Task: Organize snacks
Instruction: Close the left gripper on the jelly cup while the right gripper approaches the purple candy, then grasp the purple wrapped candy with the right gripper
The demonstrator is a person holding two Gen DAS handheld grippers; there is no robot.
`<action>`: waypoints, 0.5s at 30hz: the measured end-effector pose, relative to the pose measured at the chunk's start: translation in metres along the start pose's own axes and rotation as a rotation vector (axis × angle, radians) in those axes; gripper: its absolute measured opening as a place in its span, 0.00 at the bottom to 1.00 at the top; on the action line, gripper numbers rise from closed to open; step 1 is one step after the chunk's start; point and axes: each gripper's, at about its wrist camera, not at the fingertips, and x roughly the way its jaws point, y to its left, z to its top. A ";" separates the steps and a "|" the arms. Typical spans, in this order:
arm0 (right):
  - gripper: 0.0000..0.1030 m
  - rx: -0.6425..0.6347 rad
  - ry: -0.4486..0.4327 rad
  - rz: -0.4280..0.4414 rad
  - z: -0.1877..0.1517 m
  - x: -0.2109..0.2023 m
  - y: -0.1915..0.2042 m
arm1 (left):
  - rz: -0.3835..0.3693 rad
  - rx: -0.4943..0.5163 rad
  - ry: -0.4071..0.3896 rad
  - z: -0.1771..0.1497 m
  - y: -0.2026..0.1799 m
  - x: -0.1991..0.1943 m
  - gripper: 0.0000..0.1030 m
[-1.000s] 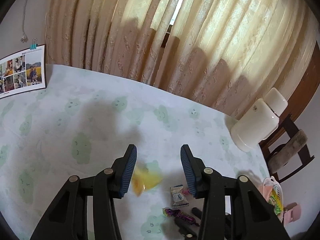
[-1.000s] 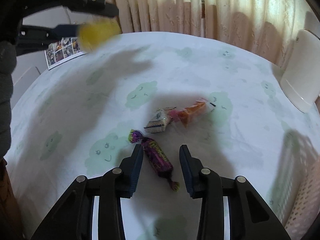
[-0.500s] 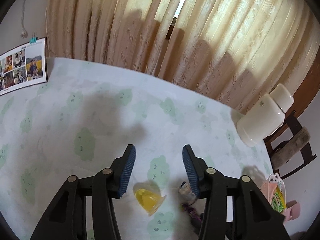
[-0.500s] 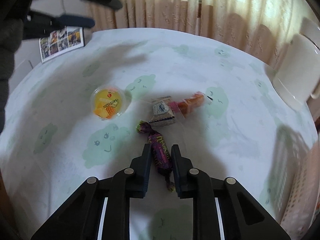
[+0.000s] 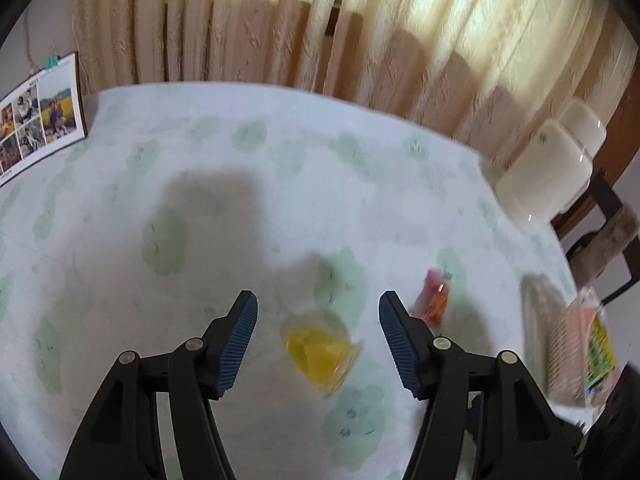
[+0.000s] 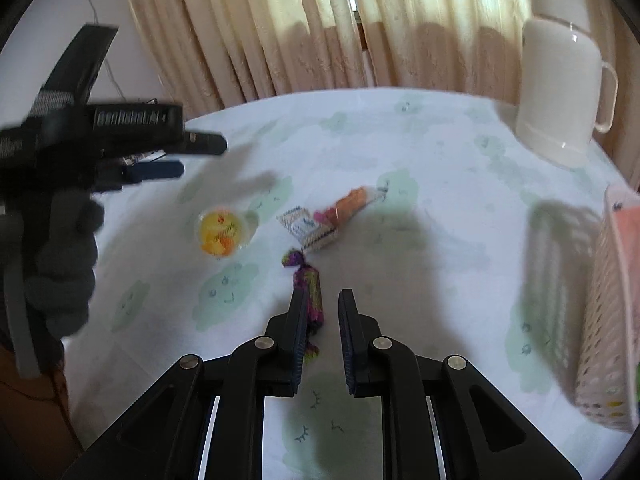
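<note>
A yellow jelly cup [image 5: 320, 354] lies on the cloud-print tablecloth [image 5: 224, 184], below and between the fingers of my open, empty left gripper [image 5: 318, 320]. It also shows in the right wrist view [image 6: 222, 233]. A purple wrapped candy [image 6: 307, 288] lies against the left finger of my right gripper [image 6: 323, 312], whose jaws stand narrowly apart; it looks loose on the cloth. A white packet [image 6: 309, 229] and an orange-pink packet [image 6: 349, 207] lie beyond; the orange one also shows in the left wrist view [image 5: 434, 300].
A white perforated basket [image 6: 604, 320] with packets inside stands at the right edge. A white thermos jug [image 6: 560, 88] stands at the back right. A photo calendar [image 5: 38, 118] leans at the far left. Curtains hang behind the table.
The jelly cup dropped from my left gripper onto the cloth a second ago. My left gripper has lowered over it. My right gripper narrowed around the purple candy and has shifted right with the candy at its left finger.
</note>
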 end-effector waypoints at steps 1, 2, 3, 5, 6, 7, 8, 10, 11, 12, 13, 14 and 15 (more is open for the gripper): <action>0.17 0.003 0.013 0.011 -0.001 0.002 0.000 | 0.007 0.008 0.001 -0.002 -0.001 0.002 0.58; 0.17 0.003 0.019 0.019 -0.001 0.003 0.000 | 0.016 0.016 0.002 -0.003 -0.001 0.004 0.58; 0.18 0.001 0.021 0.019 -0.001 0.004 0.001 | 0.018 0.022 0.005 -0.004 -0.002 0.006 0.56; 0.18 -0.010 0.030 0.020 -0.001 0.006 0.003 | 0.007 0.038 0.021 -0.006 -0.003 0.011 0.56; 0.18 -0.014 0.037 0.021 -0.001 0.008 0.004 | 0.002 0.046 0.030 -0.007 -0.004 0.013 0.56; 0.18 -0.022 0.047 0.018 -0.001 0.011 0.006 | -0.002 0.053 0.038 -0.008 -0.005 0.015 0.56; 0.18 -0.036 0.060 0.009 0.001 0.015 0.009 | -0.007 0.063 0.047 -0.009 -0.006 0.018 0.56; 0.18 -0.058 0.079 -0.009 0.003 0.022 0.013 | -0.015 0.080 0.061 -0.012 -0.008 0.021 0.56; 0.18 -0.073 0.090 -0.017 0.005 0.025 0.016 | -0.016 0.086 0.065 -0.012 -0.008 0.022 0.56; 0.18 -0.085 0.094 -0.025 0.006 0.027 0.019 | -0.017 0.091 0.070 -0.013 -0.008 0.024 0.56; 0.18 -0.104 0.100 -0.039 0.008 0.029 0.022 | -0.017 0.094 0.077 -0.014 -0.009 0.026 0.56; 0.18 -0.116 0.105 -0.049 0.010 0.031 0.025 | -0.016 0.100 0.089 -0.016 -0.009 0.030 0.56; 0.18 -0.125 0.109 -0.059 0.011 0.034 0.027 | -0.011 0.104 0.099 -0.017 -0.010 0.033 0.56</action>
